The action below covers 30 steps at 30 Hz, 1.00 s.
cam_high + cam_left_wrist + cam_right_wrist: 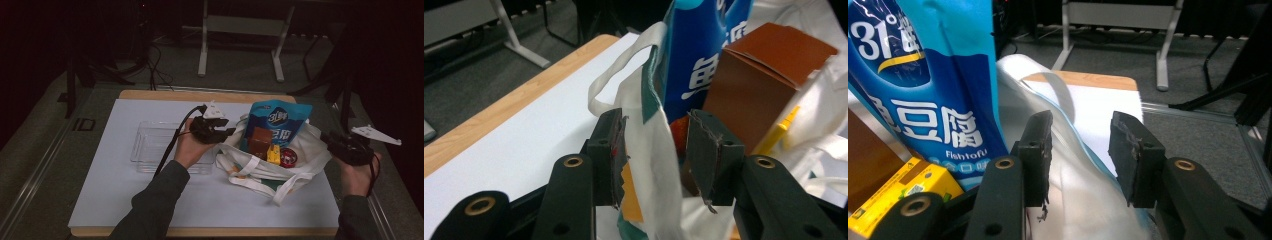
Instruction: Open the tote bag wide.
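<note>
Two grippers working the mouth of a packed cloth bag at centre frame.

The tote bag (260, 167) sits just right of centre on the white mat (125, 195), holding a blue snack pouch (276, 122), a brown box (260, 141) and a yellow box (273, 155). The left gripper (654, 150) has the bag's rim between half-open jaws, pads not pressing. The right gripper (1079, 150) straddles the opposite rim, equally loose. I'd judge the next move needs both to pinch the cloth firmly.
</note>
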Each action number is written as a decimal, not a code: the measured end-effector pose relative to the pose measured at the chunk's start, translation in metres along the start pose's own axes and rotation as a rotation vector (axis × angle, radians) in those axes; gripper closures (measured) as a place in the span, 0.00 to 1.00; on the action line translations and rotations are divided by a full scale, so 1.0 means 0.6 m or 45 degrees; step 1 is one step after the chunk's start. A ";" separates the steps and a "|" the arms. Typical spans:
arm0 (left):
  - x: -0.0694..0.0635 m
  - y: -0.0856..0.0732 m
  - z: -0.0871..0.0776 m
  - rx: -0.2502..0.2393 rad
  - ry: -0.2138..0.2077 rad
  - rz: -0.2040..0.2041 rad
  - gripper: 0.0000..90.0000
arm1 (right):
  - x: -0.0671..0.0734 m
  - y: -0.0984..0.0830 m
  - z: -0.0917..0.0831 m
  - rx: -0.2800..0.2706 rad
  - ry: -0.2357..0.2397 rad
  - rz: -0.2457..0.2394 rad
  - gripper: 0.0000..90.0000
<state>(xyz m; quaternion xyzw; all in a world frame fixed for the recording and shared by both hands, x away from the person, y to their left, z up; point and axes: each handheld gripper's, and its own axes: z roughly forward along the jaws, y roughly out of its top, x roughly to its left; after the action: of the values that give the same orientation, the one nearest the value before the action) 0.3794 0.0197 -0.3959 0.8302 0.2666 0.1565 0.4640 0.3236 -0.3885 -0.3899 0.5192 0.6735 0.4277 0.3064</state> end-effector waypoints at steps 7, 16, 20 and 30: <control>-0.002 0.005 0.044 0.109 0.004 0.028 0.95 | 0.019 0.014 0.051 0.112 0.012 -0.069 0.94; -0.002 -0.024 0.106 0.312 0.055 0.041 0.98 | 0.013 -0.023 0.118 0.333 -0.044 -0.048 0.98; -0.009 -0.032 0.130 0.391 0.072 0.065 0.98 | 0.007 -0.048 0.139 0.390 -0.021 0.026 0.99; -0.020 -0.036 0.138 0.443 0.059 0.088 0.97 | 0.011 -0.087 0.148 0.437 -0.023 0.081 0.94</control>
<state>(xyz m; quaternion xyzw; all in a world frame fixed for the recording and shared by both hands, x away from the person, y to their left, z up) 0.4052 -0.0348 -0.4578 0.9028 0.2715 0.1428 0.3014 0.3748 -0.3639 -0.4762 0.5887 0.7171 0.3112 0.2058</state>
